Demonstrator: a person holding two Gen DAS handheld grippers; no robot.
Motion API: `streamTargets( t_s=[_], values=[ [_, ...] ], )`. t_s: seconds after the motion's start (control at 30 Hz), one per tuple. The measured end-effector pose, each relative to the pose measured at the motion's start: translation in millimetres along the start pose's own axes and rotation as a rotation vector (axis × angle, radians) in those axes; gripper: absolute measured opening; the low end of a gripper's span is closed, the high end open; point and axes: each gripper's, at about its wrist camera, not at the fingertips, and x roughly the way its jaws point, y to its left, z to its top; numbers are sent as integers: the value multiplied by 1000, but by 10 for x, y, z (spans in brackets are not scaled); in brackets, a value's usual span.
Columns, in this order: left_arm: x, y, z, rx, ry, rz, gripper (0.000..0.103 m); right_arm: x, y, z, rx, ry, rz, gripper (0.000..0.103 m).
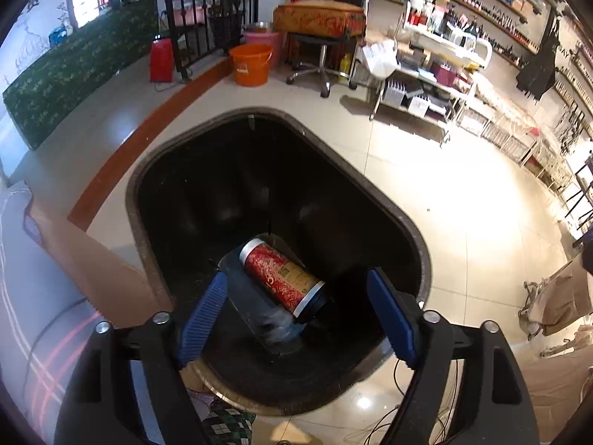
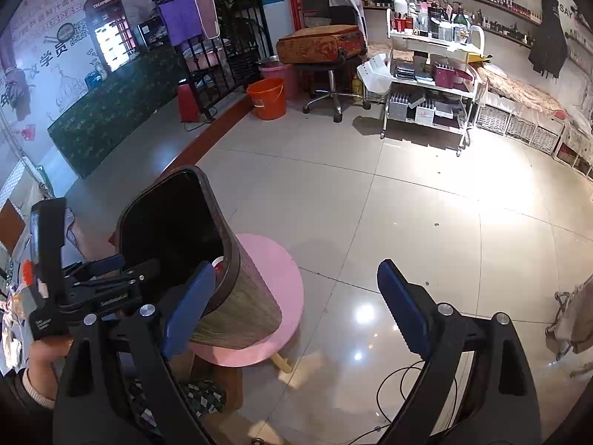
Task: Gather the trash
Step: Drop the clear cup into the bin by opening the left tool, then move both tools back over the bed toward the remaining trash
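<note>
A dark trash bin point(image 1: 370, 193) stands open below my left gripper point(image 1: 296, 315). A red and gold can point(image 1: 283, 278) lies on its side at the bin's bottom, beside a clear plastic piece point(image 1: 259, 315). The left gripper is open and empty, just above the bin's near rim. In the right wrist view the same bin point(image 2: 237, 296) stands on a pink round stool point(image 2: 274, 282). My right gripper point(image 2: 296, 311) is open and empty, to the right of the bin over the floor. The left gripper point(image 2: 96, 282) shows at the bin's left rim.
An orange bucket point(image 1: 251, 63), a swivel stool with a red-gold case point(image 1: 318, 22) and a white cart point(image 1: 426, 74) stand at the back. A cardboard box point(image 1: 92, 267) sits left of the bin. Cables point(image 2: 407, 382) lie on the tiled floor.
</note>
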Motion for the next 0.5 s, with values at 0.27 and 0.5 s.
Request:
streamTargets(
  t_s=[0.27,0.5],
  values=[
    [-473,167,-204,-48,-94,36,87,-18,167,7,7,-19,32,92],
    [-1000,494,-548,-128,-189,107,92,7,628,-40,-60,-1,94,92]
  ],
)
